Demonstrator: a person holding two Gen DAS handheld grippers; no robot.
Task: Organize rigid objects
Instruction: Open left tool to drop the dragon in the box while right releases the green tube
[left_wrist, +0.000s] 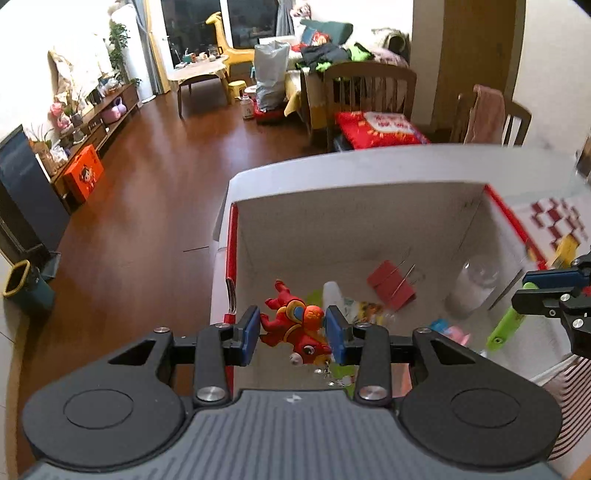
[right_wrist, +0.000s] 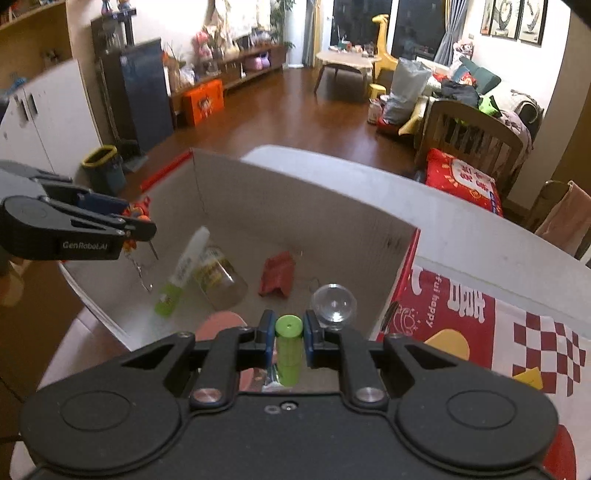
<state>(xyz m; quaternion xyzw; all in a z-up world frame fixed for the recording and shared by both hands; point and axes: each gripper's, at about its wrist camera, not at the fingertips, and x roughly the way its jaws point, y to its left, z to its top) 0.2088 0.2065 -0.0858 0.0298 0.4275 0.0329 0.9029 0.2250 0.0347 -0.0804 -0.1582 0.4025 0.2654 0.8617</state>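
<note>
My left gripper (left_wrist: 291, 334) is shut on a red and orange toy figure (left_wrist: 295, 325) with a keychain hanging from it, held over the open cardboard box (left_wrist: 354, 214). It shows from the side in the right wrist view (right_wrist: 142, 225). My right gripper (right_wrist: 289, 334) is shut on a green cylinder (right_wrist: 288, 347), held over the box's near right corner. In the left wrist view that gripper (left_wrist: 532, 291) and the green cylinder (left_wrist: 506, 325) show at the right edge.
Inside the box lie a red pouch (right_wrist: 277, 273), a clear jar (right_wrist: 219, 280), a white and green bottle (right_wrist: 183, 271), a clear ball (right_wrist: 334, 304) and a pink item (right_wrist: 218, 323). The box's red patterned flap (right_wrist: 480, 317) lies open at right. Chairs (left_wrist: 369, 96) stand beyond the white table (left_wrist: 406, 162).
</note>
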